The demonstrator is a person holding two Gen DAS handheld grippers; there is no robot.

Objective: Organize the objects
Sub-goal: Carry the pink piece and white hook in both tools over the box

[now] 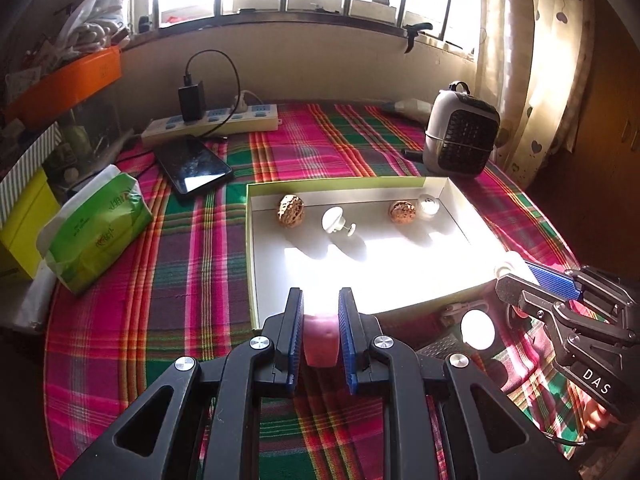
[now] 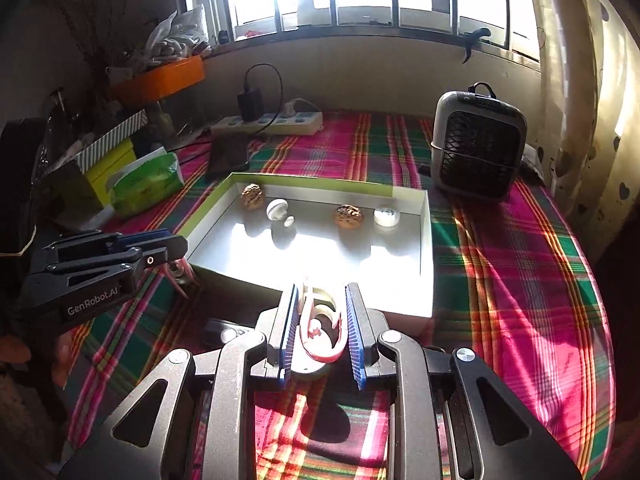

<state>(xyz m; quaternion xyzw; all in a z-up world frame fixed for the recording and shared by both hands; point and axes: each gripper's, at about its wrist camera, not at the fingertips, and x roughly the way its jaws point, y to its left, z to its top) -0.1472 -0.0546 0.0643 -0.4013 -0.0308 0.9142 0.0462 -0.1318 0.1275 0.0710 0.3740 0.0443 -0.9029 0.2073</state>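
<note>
The left gripper [image 1: 320, 312] is clamped on a pink block [image 1: 320, 340], near the tray's [image 1: 251, 264] near edge. Only the right wrist view shows the right gripper [image 2: 320, 312] pinching a pink-and-white hook [image 2: 320, 332]. Two walnuts [image 1: 291, 208] and white knobs [image 1: 335, 220] lie along the tray's far wall.

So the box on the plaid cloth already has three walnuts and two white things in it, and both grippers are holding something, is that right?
Not quite. The box holds two walnuts, not three: one at the left, one further right, as the left wrist view shows. Two white things are in it, and the left gripper and right gripper each grip something.
</note>
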